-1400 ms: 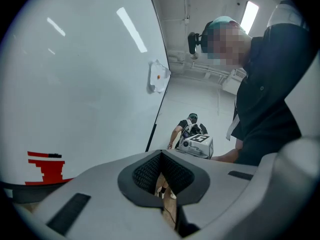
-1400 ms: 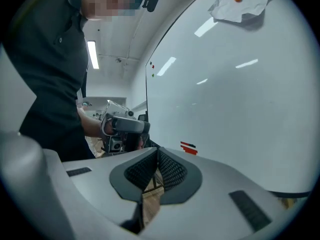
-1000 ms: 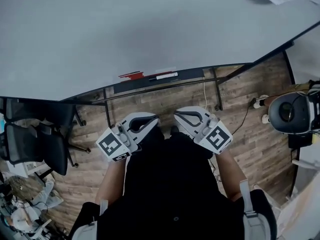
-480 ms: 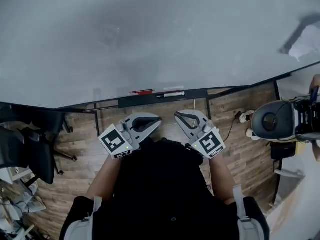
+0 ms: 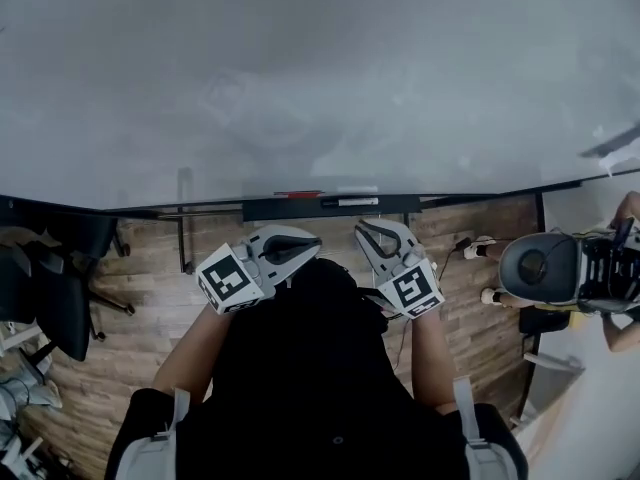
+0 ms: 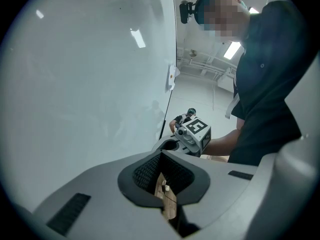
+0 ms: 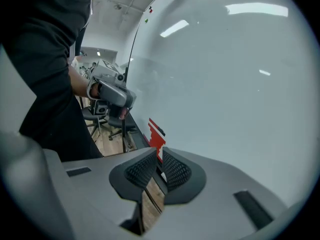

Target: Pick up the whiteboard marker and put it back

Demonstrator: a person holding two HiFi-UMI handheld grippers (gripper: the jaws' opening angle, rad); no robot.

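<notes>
The whiteboard marker (image 5: 352, 202), white with dark ends, lies on the black tray (image 5: 270, 209) along the whiteboard's lower edge. A red item (image 5: 300, 195) lies beside it on the left and also shows in the right gripper view (image 7: 156, 138) just beyond the jaws. My left gripper (image 5: 314, 238) is shut and empty, below the tray and left of the marker. My right gripper (image 5: 362, 228) is shut and empty, a short way below the marker. The left gripper view (image 6: 161, 156) looks along the board at the other gripper's marker cube (image 6: 196, 129).
The large whiteboard (image 5: 320, 78) fills the upper half. Black office chairs (image 5: 55, 288) stand at the left on the wooden floor (image 5: 150, 278). A round dark device (image 5: 538, 266) and a cable (image 5: 462, 246) are at the right. The board's stand legs (image 5: 183, 253) reach the floor.
The whiteboard and its tray have come closer and more level in the head view. Both grippers have moved toward the tray and stayed shut.
</notes>
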